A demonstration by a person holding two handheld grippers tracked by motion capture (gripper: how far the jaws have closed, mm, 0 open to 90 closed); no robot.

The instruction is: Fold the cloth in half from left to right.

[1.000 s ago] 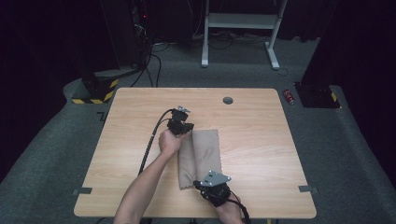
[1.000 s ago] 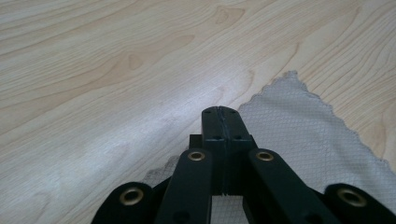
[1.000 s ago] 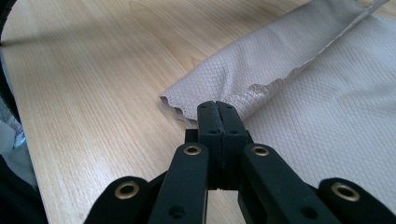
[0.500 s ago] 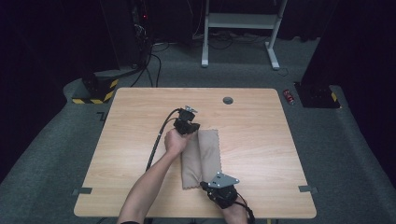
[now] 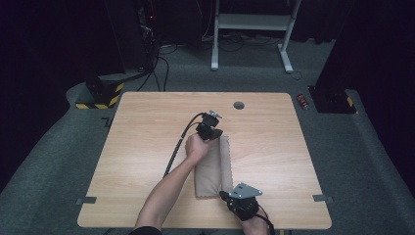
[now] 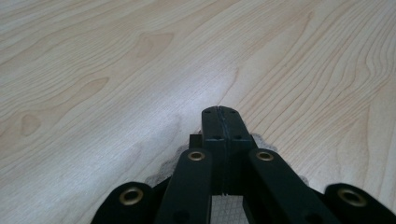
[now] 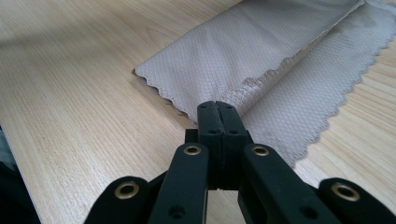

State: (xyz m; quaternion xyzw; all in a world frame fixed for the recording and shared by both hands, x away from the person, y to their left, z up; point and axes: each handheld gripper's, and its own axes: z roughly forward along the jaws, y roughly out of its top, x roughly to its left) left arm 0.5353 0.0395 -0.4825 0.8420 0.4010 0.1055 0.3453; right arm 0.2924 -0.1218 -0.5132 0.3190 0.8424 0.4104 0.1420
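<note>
Here, a folded beige cloth (image 5: 211,166) lies lengthwise near the middle of a pale wooden table (image 5: 142,147), its scalloped hem running down its right side. Bare wood spreads wide on both flanks of the cloth, and the far half of the tabletop is open apart from a small dark round grommet (image 5: 239,105) near the back edge. The cloth's near end stops short of the table's front edge.

The left gripper (image 5: 213,133) sits at the cloth's far end, the person's left hand (image 5: 197,147) wrapped behind it and the forearm slanting up from the bottom of the high view, a black cable looping off to the left. In the left gripper view its jaws are pressed together, with a sliver of patterned fabric (image 6: 229,210) caught between them and scalloped hem showing beneath.

The right gripper (image 5: 226,195), topped by its grey plate, sits at the cloth's near right corner. In the right gripper view its jaws are closed on the upper layer's hem (image 7: 243,91), the layers (image 7: 261,51) stretching away ahead.

Compared with half a second ago, both grippers have shifted slightly rightward, and the cloth lies a little farther right with them.
</note>
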